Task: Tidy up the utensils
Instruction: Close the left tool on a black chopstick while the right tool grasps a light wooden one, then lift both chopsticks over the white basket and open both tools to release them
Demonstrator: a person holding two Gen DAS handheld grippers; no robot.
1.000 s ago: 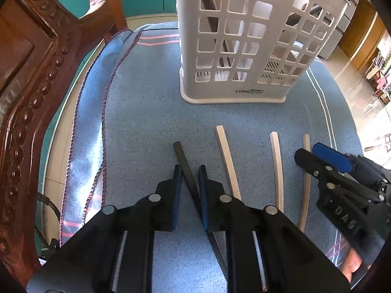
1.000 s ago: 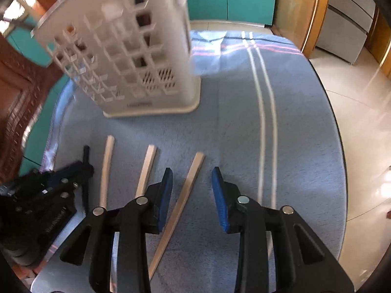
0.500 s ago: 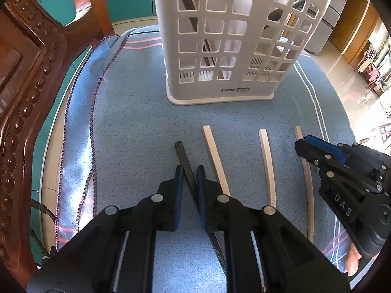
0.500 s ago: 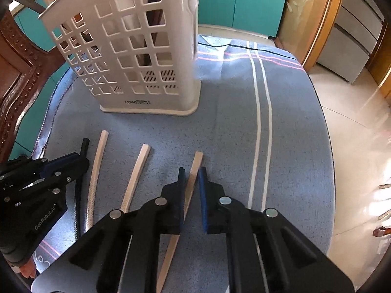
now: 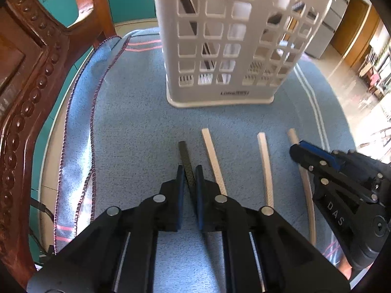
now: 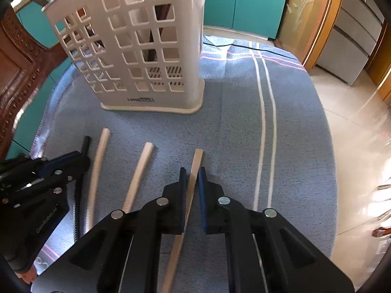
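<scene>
The left tool (image 5: 189, 171) is held low over the tabletop (image 5: 136, 127), pointing toward the far side. Its fingers are clamped on the black chopstick (image 5: 183, 153), whose far end projects just past the fingertips. The right tool (image 6: 191, 173) is held in the same low, forward-pointing pose at the right end of the row. Its fingers are closed on the tan chopstick (image 6: 197, 158), which runs back between them toward the near edge.

Between the two gripped sticks, two pale chopsticks (image 5: 212, 149) (image 5: 265, 161) lie flat on the blue cloth (image 6: 244, 122) that covers the tabletop. The four sticks lie roughly side by side, apart from one another, with their far ends pointing at the white lattice basket (image 5: 227, 44).

The basket stands upright on the cloth, at the far side, well apart from the stick ends. Dark utensils are visible through its openings. A carved wooden chair (image 5: 22, 80) stands at the left edge of the tabletop.
</scene>
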